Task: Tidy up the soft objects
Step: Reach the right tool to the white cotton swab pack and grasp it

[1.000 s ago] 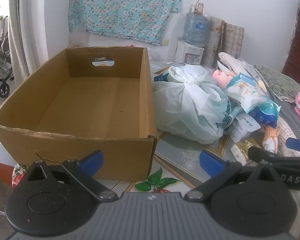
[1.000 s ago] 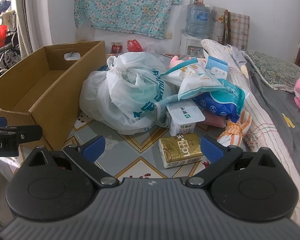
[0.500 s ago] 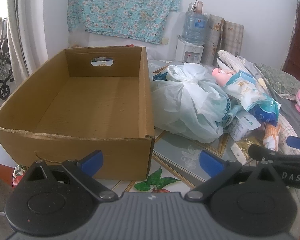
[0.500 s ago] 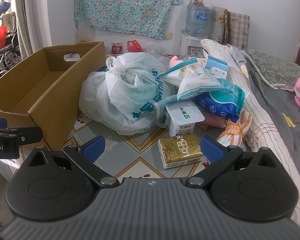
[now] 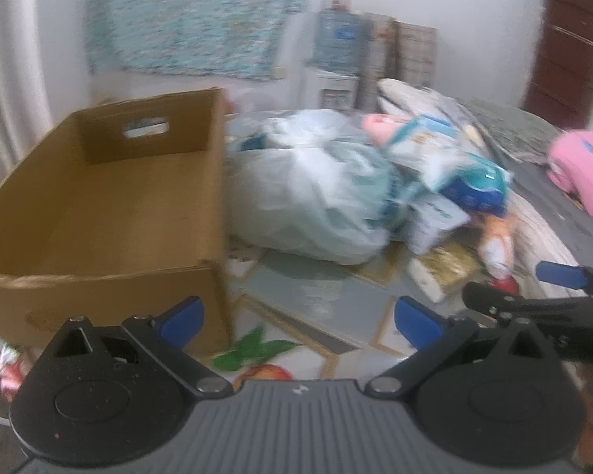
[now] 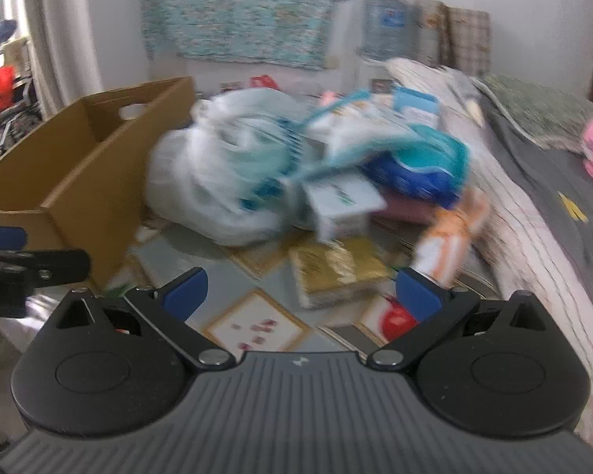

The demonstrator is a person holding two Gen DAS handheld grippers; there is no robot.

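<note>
An empty brown cardboard box (image 5: 99, 197) (image 6: 71, 166) stands at the left. Right of it lies a pile of soft goods: a knotted white plastic bag (image 5: 308, 193) (image 6: 217, 181), white and blue tissue packs (image 5: 470, 185) (image 6: 415, 166), a small white pack (image 6: 344, 205), a gold pack (image 6: 336, 272) and an orange-striped cloth (image 6: 450, 233). My left gripper (image 5: 298, 316) is open, low, in front of the box corner, holding nothing. My right gripper (image 6: 300, 292) is open just short of the gold pack. Both views are blurred by motion.
The pile sits on a patterned mat (image 5: 320, 288) over a bed. A quilt (image 6: 533, 237), a grey blanket and a pink soft item (image 5: 585, 170) lie at the right. A water dispenser (image 5: 336, 59) and a floral cloth (image 6: 241, 12) stand against the far wall.
Both grippers have swung to the right and moved forward, toward the pile. The views have blurred. Both stay open and empty.
</note>
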